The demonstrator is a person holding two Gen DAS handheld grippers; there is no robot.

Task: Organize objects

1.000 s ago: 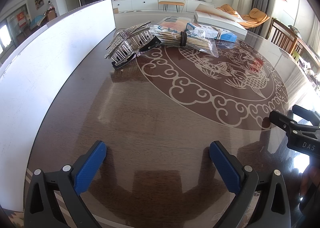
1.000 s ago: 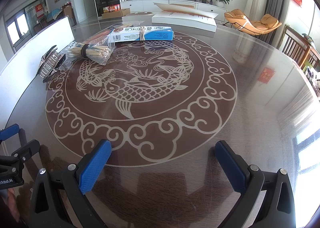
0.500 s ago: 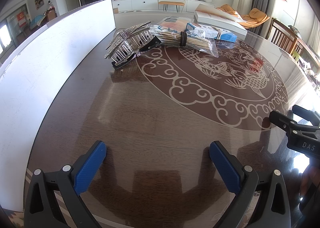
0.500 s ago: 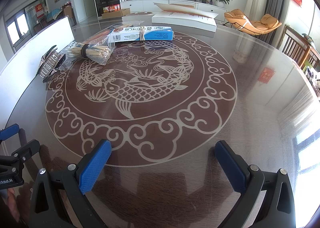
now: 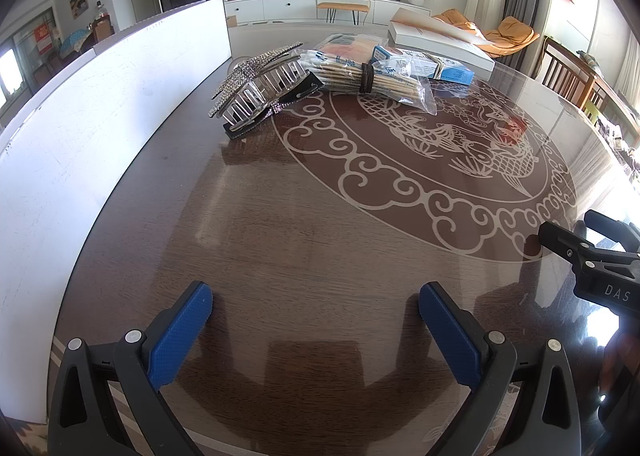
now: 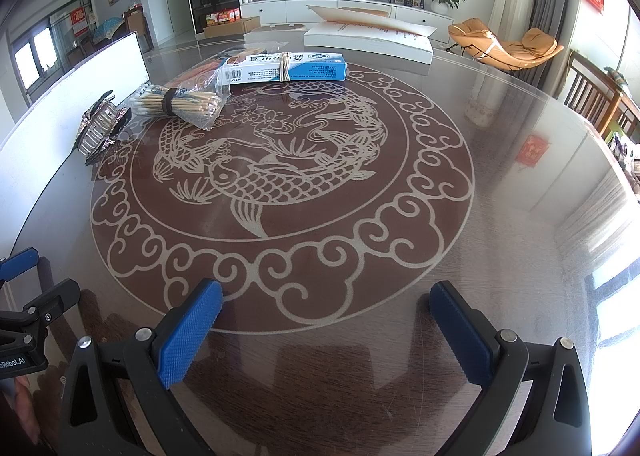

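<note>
A sparkly rhinestone hair claw (image 5: pixel 260 90) (image 6: pixel 100 128) lies at the far left of the round table. Beside it lies a clear bag of cotton swabs (image 5: pixel 372 76) (image 6: pixel 180 102) bound with a dark band. A blue and white box (image 5: pixel 424 64) (image 6: pixel 284 68) with a rubber band lies behind the bag. My left gripper (image 5: pixel 316 312) is open and empty, low over the near table edge. My right gripper (image 6: pixel 326 314) is open and empty, to the right of the left one. All objects are far ahead of both grippers.
A tall white board (image 5: pixel 100 104) stands along the table's left edge. A large white flat box (image 6: pixel 368 38) lies at the far edge. The glass top shows a fish pattern (image 6: pixel 280 172). Wooden chairs (image 6: pixel 600 104) stand at the right.
</note>
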